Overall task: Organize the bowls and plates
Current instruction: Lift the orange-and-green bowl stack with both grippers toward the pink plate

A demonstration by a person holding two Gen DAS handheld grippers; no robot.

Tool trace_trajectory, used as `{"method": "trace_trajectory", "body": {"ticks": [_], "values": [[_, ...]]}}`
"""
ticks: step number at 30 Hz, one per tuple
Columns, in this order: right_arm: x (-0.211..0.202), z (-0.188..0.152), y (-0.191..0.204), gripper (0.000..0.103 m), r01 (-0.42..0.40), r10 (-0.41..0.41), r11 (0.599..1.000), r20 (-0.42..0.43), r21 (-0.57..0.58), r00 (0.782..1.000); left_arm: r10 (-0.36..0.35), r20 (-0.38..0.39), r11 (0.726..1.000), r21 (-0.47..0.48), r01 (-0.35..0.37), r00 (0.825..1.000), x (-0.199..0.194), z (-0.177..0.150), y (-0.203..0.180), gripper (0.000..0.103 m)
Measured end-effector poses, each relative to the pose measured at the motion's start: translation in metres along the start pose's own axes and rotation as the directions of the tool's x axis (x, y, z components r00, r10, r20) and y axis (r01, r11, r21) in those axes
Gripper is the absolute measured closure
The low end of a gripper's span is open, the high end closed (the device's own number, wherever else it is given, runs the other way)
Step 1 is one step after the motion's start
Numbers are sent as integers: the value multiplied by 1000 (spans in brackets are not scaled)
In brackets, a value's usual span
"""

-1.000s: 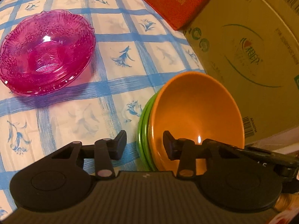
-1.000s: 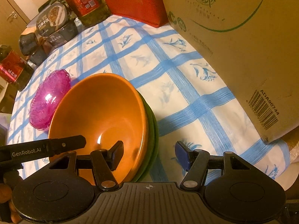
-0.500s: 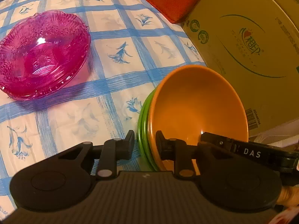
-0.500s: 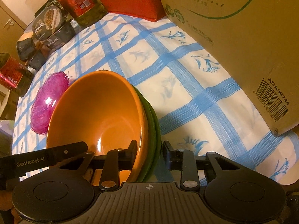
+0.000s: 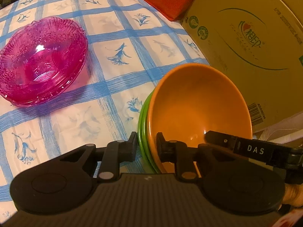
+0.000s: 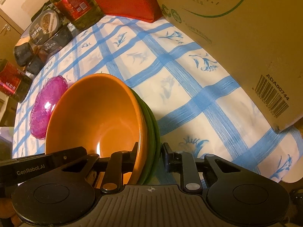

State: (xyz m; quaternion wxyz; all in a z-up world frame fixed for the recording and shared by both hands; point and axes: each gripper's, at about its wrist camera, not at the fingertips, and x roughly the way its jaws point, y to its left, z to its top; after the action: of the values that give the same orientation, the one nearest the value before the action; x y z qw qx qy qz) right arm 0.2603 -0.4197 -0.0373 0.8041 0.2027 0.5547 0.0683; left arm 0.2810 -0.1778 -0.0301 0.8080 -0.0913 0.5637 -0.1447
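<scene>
While both grippers, left gripper and right gripper, have just been closing onto the stacked bowls, the checked tablecloth carries a pink dish left of the stack and a cardboard box right of it.

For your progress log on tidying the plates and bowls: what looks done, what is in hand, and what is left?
Done: the orange bowl sits nested in the green bowls, and the pink glass bowls form their own stack. In hand: the left claw and right claw have just been closing and now clamp opposite rims of the orange-and-green stack. Left: probably moving that stack to its final place on the checked tablecloth.
</scene>
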Motion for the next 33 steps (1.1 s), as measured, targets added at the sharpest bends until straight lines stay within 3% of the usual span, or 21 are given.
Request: {"method": "trace_trajectory", "body": {"ticks": [12, 33], "values": [[-12, -26, 17, 80, -14, 14, 1000, -9, -9, 1000, 13, 31, 1000, -16, -12, 999, -28, -21, 12, 85], [-20, -69, 109, 80, -74, 70, 984, -30, -161, 997, 77, 112, 989, -133, -62, 991, -106, -67, 82, 85]]}}
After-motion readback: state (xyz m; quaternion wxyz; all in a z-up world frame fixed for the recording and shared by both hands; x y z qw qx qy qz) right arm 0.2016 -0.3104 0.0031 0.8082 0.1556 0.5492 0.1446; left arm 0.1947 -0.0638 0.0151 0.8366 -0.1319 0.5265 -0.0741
